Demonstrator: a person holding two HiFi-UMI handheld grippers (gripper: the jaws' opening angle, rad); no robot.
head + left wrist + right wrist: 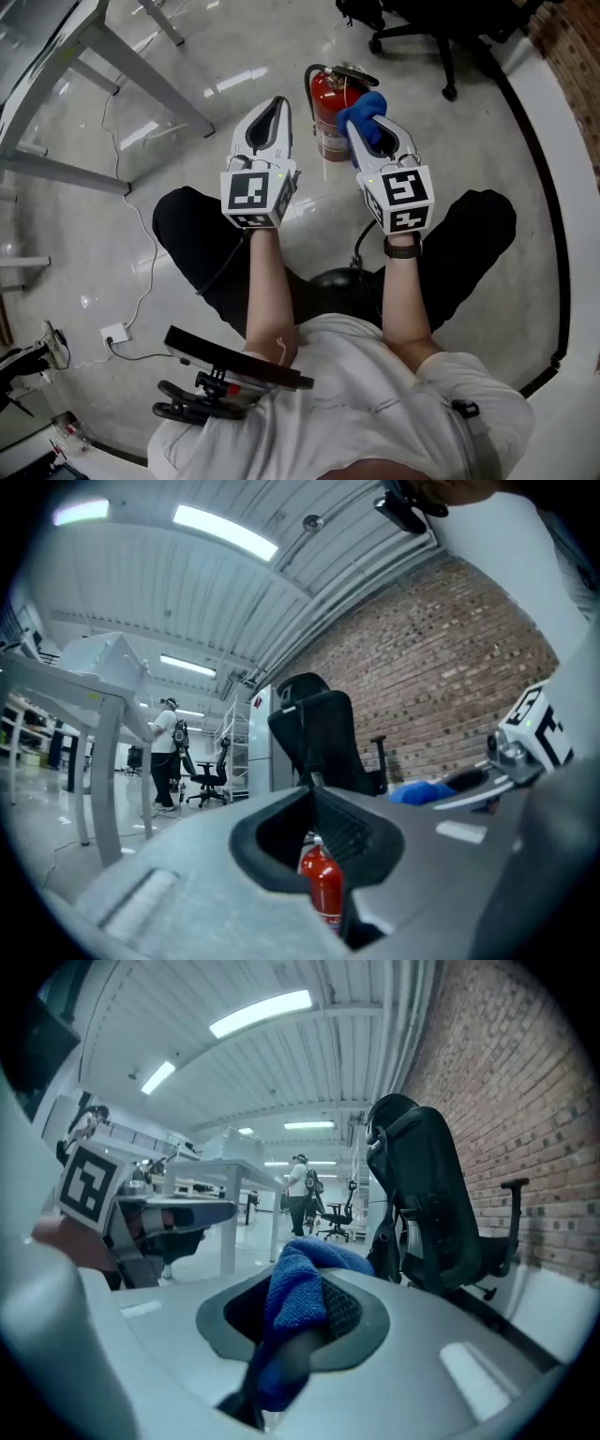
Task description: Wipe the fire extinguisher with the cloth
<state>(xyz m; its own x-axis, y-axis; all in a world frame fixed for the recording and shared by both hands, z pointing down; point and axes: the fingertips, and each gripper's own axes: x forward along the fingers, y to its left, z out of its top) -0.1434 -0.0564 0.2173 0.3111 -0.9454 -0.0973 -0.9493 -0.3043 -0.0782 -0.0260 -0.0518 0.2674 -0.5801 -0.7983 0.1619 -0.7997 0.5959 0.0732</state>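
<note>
The person is sitting over a glossy pale floor point(187, 159), with metal table legs point(112, 56) in the upper left of the head view and a black office chair point(441, 28) and a brick wall point(572, 56) in the upper right. The red fire extinguisher point(326, 117) is standing upright at top centre. The right gripper point(366, 127) is clenching the blue cloth point(370, 105) right against the extinguisher's upper right side, while the left gripper point(277, 103) is hanging just left of it, jaws pinched together on nothing.
</note>
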